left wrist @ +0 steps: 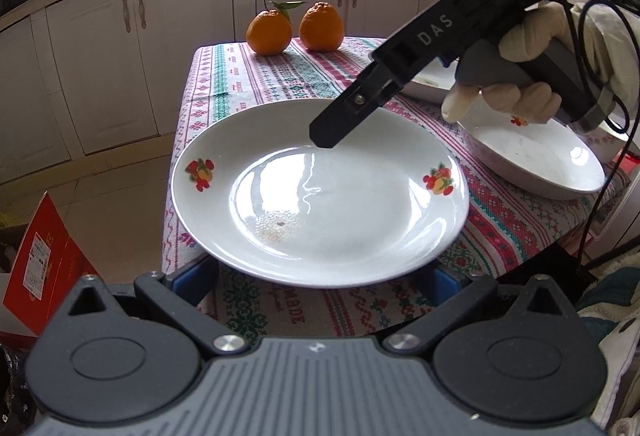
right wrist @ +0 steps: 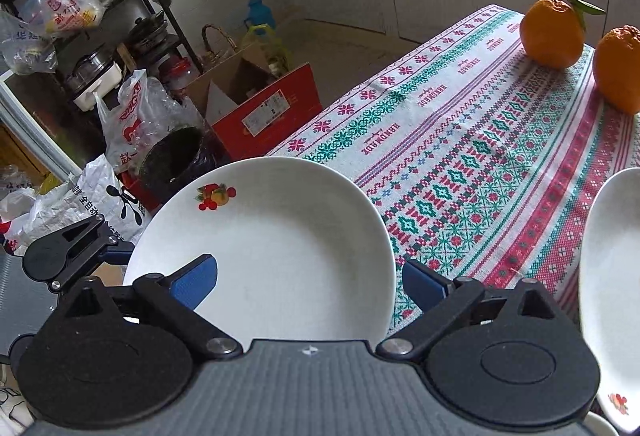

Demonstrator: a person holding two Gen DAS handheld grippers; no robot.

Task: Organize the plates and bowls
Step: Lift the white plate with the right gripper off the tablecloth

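The plate [left wrist: 320, 192] is sitting at the tablecloth's [left wrist: 256, 76] near edge, hiding the left gripper's [left wrist: 320, 276] spread fingertips beneath its rim, while the right gripper [right wrist: 310, 280], fingers apart, is straddling its edge without visibly gripping.

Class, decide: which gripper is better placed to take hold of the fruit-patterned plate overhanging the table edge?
Right, probably. The right gripper hangs open over the plate, one pad above its basin, one outside its rim. The left gripper sits low, fingers spread, tips hidden by the near rim.
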